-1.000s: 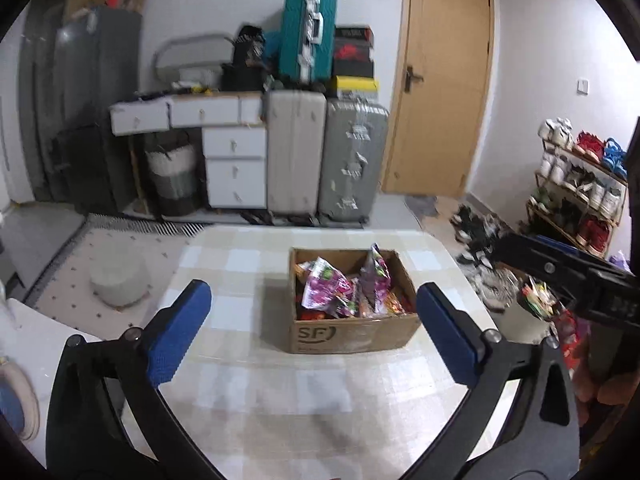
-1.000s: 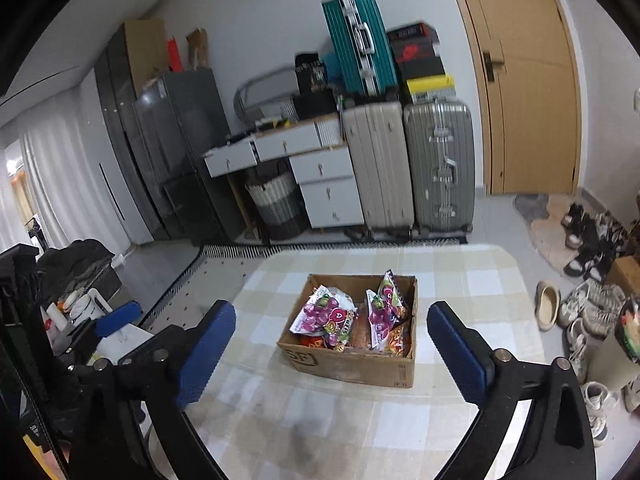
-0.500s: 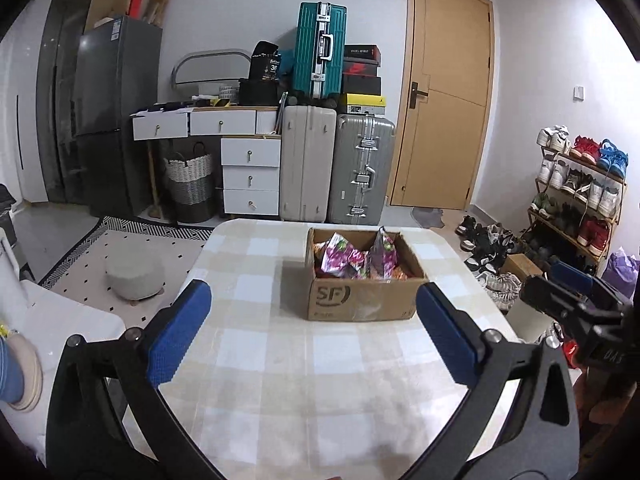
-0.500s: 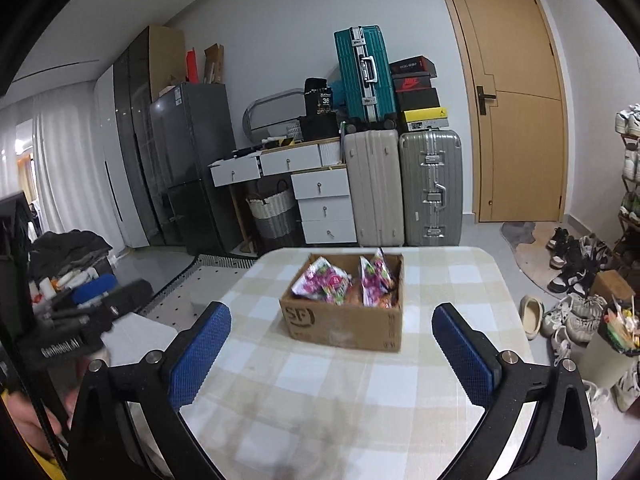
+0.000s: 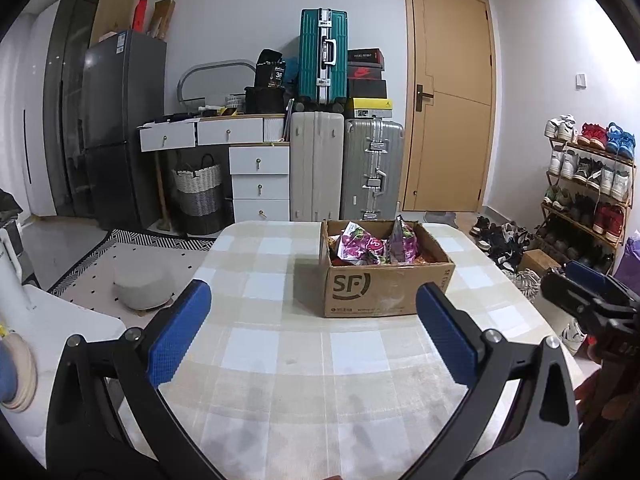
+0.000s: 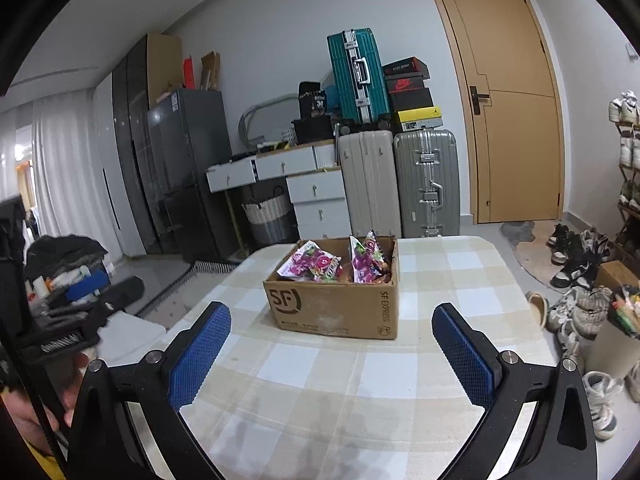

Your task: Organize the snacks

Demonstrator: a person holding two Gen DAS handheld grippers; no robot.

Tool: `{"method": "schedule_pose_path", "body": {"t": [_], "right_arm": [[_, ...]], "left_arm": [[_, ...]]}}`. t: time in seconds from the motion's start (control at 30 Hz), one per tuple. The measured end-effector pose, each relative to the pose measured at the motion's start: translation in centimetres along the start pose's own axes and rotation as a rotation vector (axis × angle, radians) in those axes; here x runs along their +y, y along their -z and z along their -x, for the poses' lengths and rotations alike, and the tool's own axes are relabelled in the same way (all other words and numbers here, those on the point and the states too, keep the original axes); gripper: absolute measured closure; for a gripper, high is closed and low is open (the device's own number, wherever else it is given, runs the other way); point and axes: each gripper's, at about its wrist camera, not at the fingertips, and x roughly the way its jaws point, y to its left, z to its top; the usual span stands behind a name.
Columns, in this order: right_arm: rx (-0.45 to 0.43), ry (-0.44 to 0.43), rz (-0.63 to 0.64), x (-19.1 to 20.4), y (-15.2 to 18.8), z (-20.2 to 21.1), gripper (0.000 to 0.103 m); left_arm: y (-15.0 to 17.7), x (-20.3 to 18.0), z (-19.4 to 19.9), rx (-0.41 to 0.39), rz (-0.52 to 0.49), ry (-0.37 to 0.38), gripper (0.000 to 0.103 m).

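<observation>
A brown cardboard SF box stands on the checked table, far half, slightly right. It holds several snack bags, mostly purple and pink. The box and its snack bags also show in the right wrist view. My left gripper is open and empty, held over the table's near half, short of the box. My right gripper is open and empty, also short of the box. The right gripper shows at the right edge of the left wrist view.
Suitcases, white drawers and a woven basket stand past the table's far edge. A shoe rack and loose shoes are on the right. A grey pouf sits on the floor left.
Both grippers have pulled back and levelled out, so the box sits farther off and lower in view. Both jaws stayed open and empty.
</observation>
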Motion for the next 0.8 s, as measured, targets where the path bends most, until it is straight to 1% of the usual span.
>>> {"method": "schedule_pose_path", "body": {"t": [0.1, 0.13, 0.17, 0.2, 0.23, 0.27, 0.37, 0.43, 0.5, 0.57, 0.8], "right_arm": [[-0.022, 0.002, -0.002, -0.3, 1.4, -0.7, 0.0], [0.006, -0.002, 0.004, -0.3, 1.7, -1.3, 0.0], [0.029, 0.003, 0.016, -0.2, 1.6, -1.9, 0.0], [0.027, 0.019, 0.037, 0.0, 1.7, -2.1, 0.0], [0.021, 0.038, 0.065, 0.3, 1.9, -2.4, 0.0], [0.023, 0.051, 0.086, 0.5, 2.0, -2.7, 0.0], [0.037, 0.055, 0.077, 0.7, 2.2, -3.1, 0.0], [0.032, 0.059, 0.07, 0.7, 2.3, -2.9, 0.0], [0.021, 0.076, 0.085, 0.9, 2.3, -2.7, 0.0], [0.02, 0.082, 0.106, 1.3, 2.5, -2.4, 0.0], [0.013, 0.083, 0.114, 1.5, 2.9, -1.4, 0.0]], "left_arm": [[1.4, 0.2, -2.2, -0.012, 0.001, -0.01, 0.001], [1.9, 0.3, -2.7, -0.006, 0.003, -0.015, 0.001], [1.9, 0.3, -3.6, 0.034, 0.006, -0.014, 0.001], [1.8, 0.3, -4.2, 0.054, 0.002, 0.008, 0.001], [1.7, 0.3, -4.4, 0.039, -0.004, 0.018, 0.001], [1.8, 0.2, -4.6, 0.021, -0.017, 0.001, 0.001], [1.7, 0.0, -5.5, 0.02, -0.043, -0.013, 0.001], [1.7, 0.3, -5.7, 0.028, -0.019, -0.01, 0.001], [1.9, 0.4, -6.2, 0.056, 0.005, 0.01, 0.001], [2.3, 0.5, -6.7, 0.076, 0.013, 0.008, 0.001], [2.7, 0.4, -6.2, 0.057, 0.006, -0.006, 0.001]]}}
